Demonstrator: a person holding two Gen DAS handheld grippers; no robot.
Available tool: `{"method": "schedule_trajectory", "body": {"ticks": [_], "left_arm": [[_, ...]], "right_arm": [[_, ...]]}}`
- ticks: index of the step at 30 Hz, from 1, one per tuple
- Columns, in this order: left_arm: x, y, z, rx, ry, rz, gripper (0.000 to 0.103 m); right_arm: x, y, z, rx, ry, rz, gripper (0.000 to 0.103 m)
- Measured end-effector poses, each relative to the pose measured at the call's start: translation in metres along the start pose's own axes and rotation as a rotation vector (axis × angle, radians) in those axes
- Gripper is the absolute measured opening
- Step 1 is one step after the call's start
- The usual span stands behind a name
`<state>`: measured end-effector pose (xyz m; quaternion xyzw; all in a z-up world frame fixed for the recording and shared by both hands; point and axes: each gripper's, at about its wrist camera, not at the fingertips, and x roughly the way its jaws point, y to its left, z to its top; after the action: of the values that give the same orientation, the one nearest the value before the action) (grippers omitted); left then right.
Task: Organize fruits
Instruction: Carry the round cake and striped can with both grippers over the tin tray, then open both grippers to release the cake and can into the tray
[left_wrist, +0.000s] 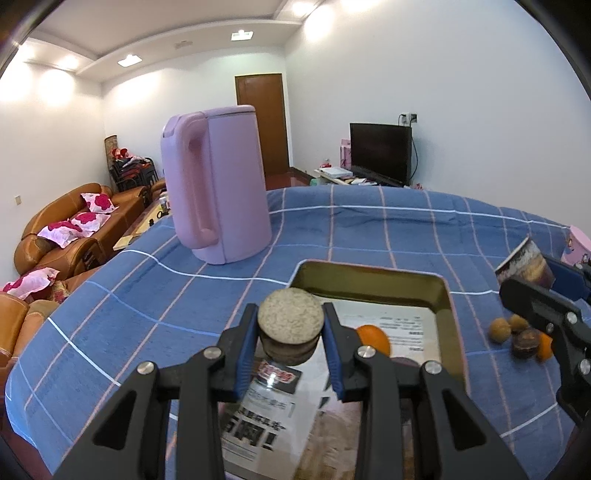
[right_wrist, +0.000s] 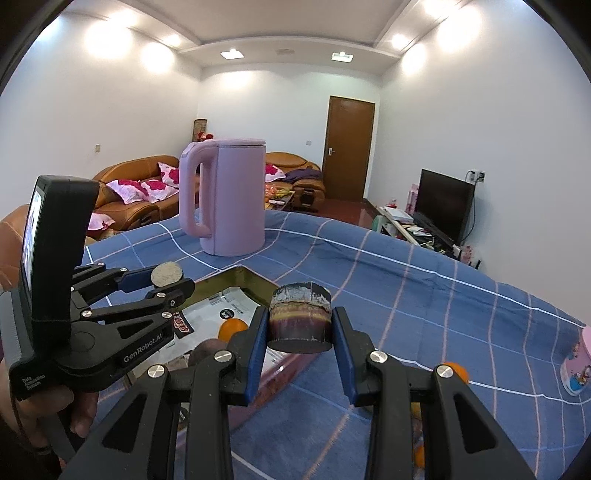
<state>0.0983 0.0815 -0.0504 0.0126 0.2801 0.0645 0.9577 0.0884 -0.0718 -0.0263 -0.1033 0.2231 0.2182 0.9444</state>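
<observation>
Left tongs are gripping a pale sugarcane piece above the tray; right tongs are clamping a dark sugarcane piece beside it. Pink kettle is standing behind the tray, loose fruits lying to its right on the worktop

From the left gripper, the tall pink kettle blocks the way at eleven o'clock. Straight ahead at twelve, the gold tray has raised walls; an orange sits inside it. At three o'clock the right gripper crowds in over a cluster of small fruits. Beyond the tray, from twelve to two o'clock, the blue checked cloth on the table lies open.
</observation>
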Motion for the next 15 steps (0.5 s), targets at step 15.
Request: {"method": "schedule_trajectory", "body": {"ticks": [15], "left_arm": [[0.015,-0.001,0.001,0.041,0.056,-0.010,0.035]], "right_arm": [[0.048,0.014,-0.004,-0.030,0.092,0.024,0.036]]}}
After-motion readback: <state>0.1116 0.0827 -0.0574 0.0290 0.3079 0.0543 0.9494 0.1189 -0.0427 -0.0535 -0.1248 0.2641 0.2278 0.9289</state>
